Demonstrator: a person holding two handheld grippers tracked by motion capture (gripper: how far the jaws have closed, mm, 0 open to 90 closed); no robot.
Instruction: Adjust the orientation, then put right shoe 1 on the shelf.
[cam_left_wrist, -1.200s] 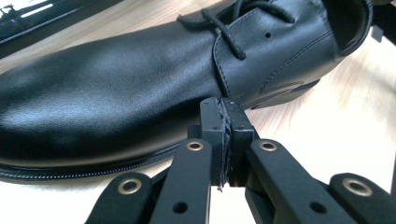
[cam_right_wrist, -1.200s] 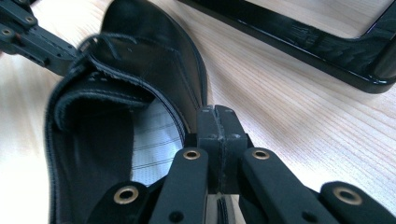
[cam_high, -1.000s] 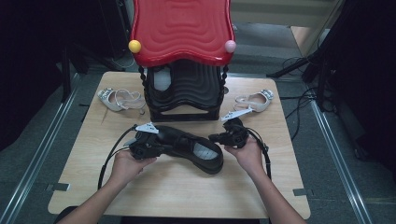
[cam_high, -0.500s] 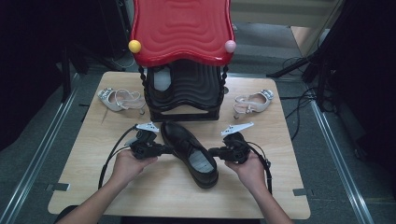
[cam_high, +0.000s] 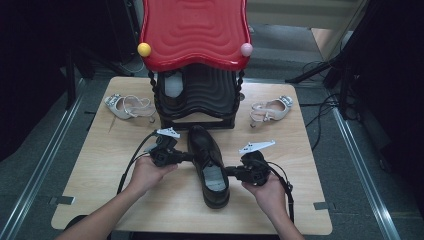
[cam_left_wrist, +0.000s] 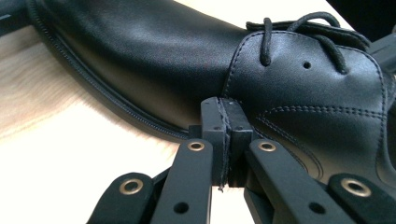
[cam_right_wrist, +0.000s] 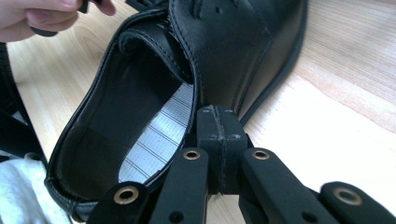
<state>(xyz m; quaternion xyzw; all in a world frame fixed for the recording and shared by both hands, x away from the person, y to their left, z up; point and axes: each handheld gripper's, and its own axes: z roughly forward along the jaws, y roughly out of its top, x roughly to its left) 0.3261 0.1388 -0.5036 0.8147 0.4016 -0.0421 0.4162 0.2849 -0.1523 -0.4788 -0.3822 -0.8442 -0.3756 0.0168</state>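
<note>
**Two closed grippers bracketing a black leather shoe**

Two hand-held grippers are pressing against opposite sides of a black leather lace-up shoe, which is lying on the pale wooden table with its toe pointing toward the black wavy shoe rack and its heel toward the person. The left gripper is sitting with its jaws pressed together and nothing between them; in the left gripper view its tips are touching the shoe's side just above the welt, below the laces. The right gripper is likewise showing its jaws pressed together on nothing, its tips resting against the outer edge of the shoe's collar beside the grey striped insole. A red wavy plastic top is capping the rack. One beige strappy sandal is lying left of the rack, and a matching sandal is lying to its right, both well apart from the shoe.
</note>
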